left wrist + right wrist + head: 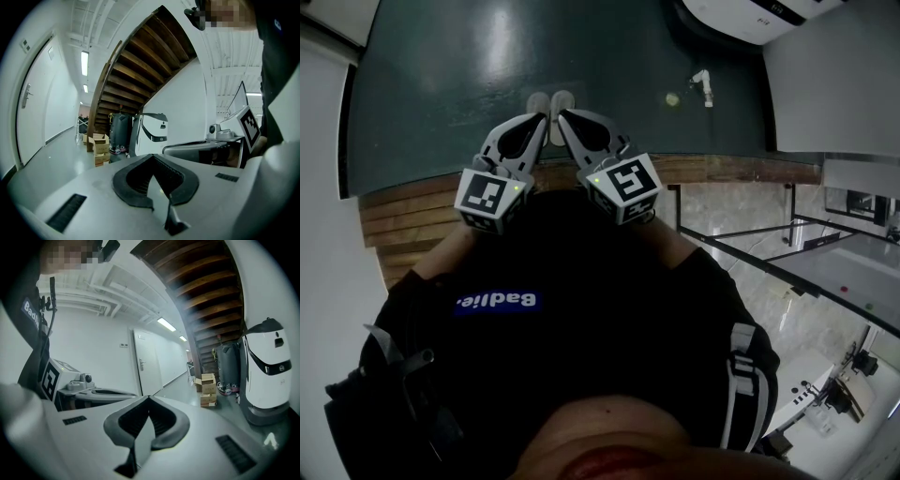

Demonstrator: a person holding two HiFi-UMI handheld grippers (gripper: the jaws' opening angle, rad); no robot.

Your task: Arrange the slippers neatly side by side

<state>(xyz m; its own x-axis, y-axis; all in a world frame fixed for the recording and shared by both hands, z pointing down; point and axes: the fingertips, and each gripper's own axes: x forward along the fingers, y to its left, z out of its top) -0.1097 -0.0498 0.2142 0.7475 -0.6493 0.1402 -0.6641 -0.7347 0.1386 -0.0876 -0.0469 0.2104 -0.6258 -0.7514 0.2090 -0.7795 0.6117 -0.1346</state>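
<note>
Seen from the head view, the slippers (pixel 550 105) are a pale pair lying close together on the dark green floor (pixel 441 84), near that floor's near edge where a wooden strip (pixel 722 170) runs across. Only their far, rounded ends show. The rest is covered by the tips of the two grippers, so I cannot tell whether they lie square to each other or whether they touch. The left gripper (pixel 538 119) and the right gripper (pixel 566 115) are held side by side against the person's dark shirt (pixel 581 281), their noses converging over the pair. Whether either tip touches a slipper cannot be made out from above. The left gripper view shows its jaws brought together at the tips with nothing between them, and the right gripper view shows the same: pads meeting, empty. Further out on the floor toward the far right lie a small greenish ball (pixel 672 98) and a small white item (pixel 703 88), too small to identify. The gripper views look out along a white hall. They show a wooden staircase (pixel 140 61) from below, a white machine (pixel 267 373) cut off at the frame edge, stacked cardboard boxes (pixel 98 147) and a door (pixel 145 364). The dark objects behind the boxes are too dim to name.
</note>
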